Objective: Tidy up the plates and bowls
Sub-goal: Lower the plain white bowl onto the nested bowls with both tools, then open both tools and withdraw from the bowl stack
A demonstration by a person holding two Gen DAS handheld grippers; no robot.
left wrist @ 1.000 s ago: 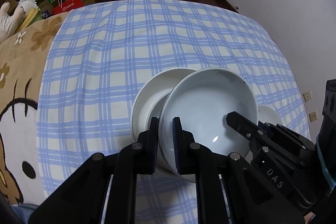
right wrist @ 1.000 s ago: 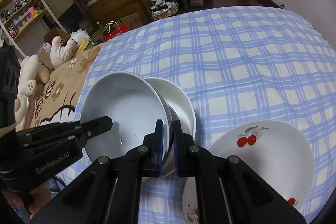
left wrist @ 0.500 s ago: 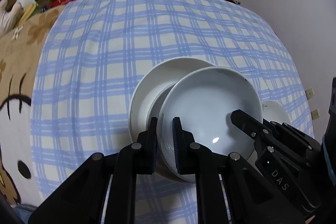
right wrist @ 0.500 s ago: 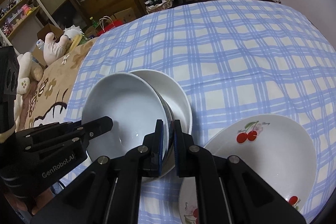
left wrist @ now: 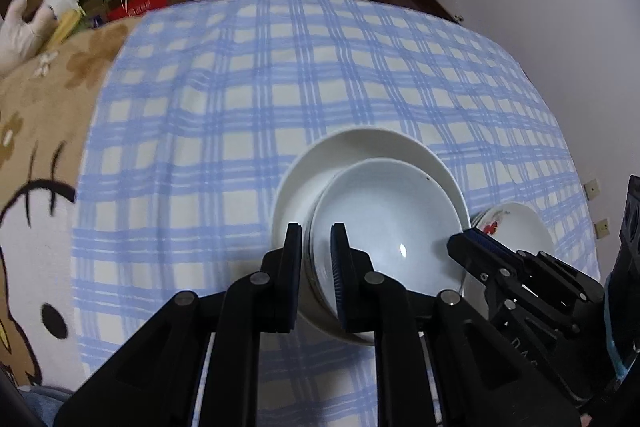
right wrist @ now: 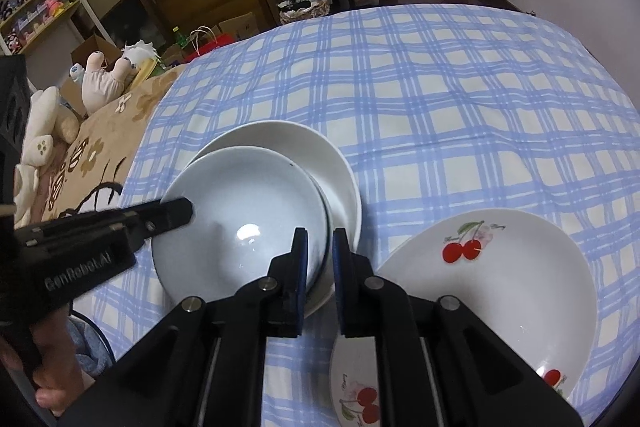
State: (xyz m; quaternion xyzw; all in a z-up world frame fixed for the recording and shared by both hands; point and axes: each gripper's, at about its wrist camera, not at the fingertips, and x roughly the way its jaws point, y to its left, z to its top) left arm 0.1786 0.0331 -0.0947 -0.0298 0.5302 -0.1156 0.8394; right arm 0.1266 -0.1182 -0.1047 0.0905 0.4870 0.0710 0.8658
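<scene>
Both grippers pinch the same pale blue-white glazed ceramic bowl [left wrist: 386, 227], which sits tilted inside a larger plain white ceramic bowl [left wrist: 320, 163] on the blue-and-white checked tablecloth [left wrist: 240, 87], near edge, centre-right. Left gripper [left wrist: 316, 259] is clamped on the inner bowl's near-left rim, one finger inside, one outside; right gripper [right wrist: 319, 259] is clamped on its near-right rim the same way.

Risks, as I judge: inner bowl isn't centred, it leans toward the near side w/ its far rim low. If one side lets go first, it could rock & clack against the outer bowl. Glazed rims are slick, so a pull from either side may slip or drag both bowls over the cloth.

Right view shows the white cherry-print plates [right wrist: 492, 279] just right of the bowls, overlapping, & a plush toy [right wrist: 108, 75] far left; left view only catches a sliver of the plates.
</scene>
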